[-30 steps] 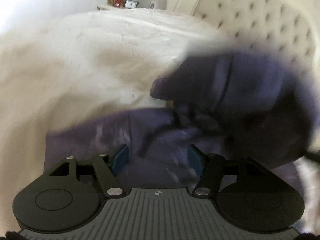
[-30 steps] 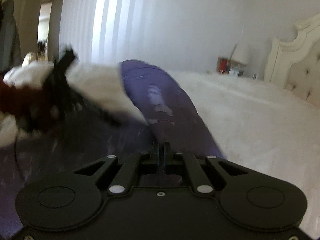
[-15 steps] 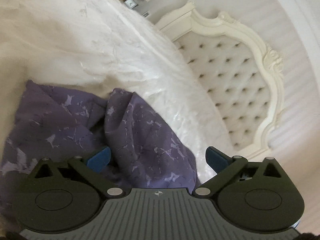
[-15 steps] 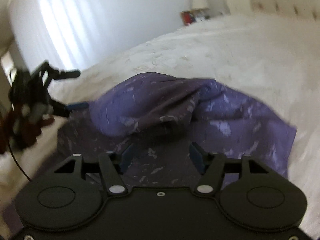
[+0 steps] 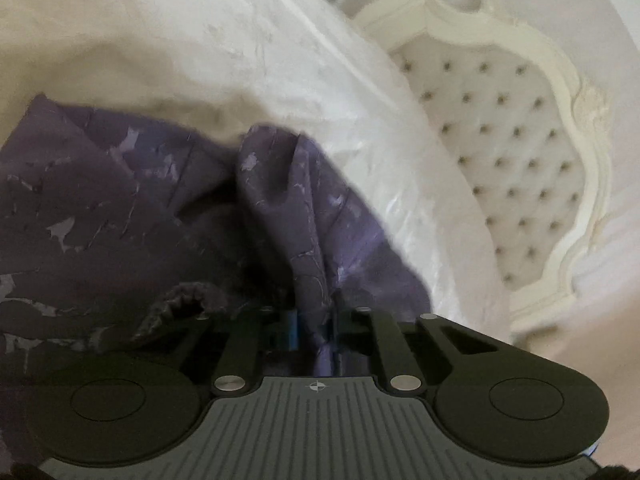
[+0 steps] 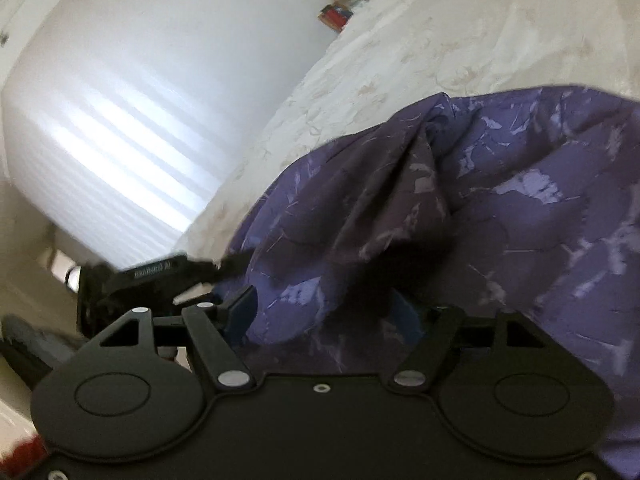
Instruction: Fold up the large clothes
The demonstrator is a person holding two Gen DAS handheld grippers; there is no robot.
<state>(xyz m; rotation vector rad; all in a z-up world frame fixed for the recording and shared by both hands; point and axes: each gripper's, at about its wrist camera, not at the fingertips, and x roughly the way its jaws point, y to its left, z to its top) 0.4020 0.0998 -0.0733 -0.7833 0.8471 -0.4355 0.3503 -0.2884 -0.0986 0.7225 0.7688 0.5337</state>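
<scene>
A large purple garment with pale marbled streaks (image 5: 100, 216) lies crumpled on a white bed. In the left wrist view my left gripper (image 5: 314, 326) is shut on a raised fold of the purple garment, which rises from between the blue pads. In the right wrist view the garment (image 6: 500, 208) bulges over my right gripper (image 6: 324, 312). Its jaws stand apart, with cloth lying between the blue pads (image 6: 242, 306). The left gripper (image 6: 160, 272) shows as a dark shape at the garment's left edge.
The white embroidered bedspread (image 5: 248, 40) stretches around the garment. A cream tufted headboard (image 5: 512, 152) stands at the right. A white wall with striped light (image 6: 140, 128) is beyond the bed, and a nightstand with red items (image 6: 334, 16) sits far back.
My left gripper has shut on a fold of the garment; half a second ago it was open. My right gripper, shut a second ago, is open and has moved into the cloth.
</scene>
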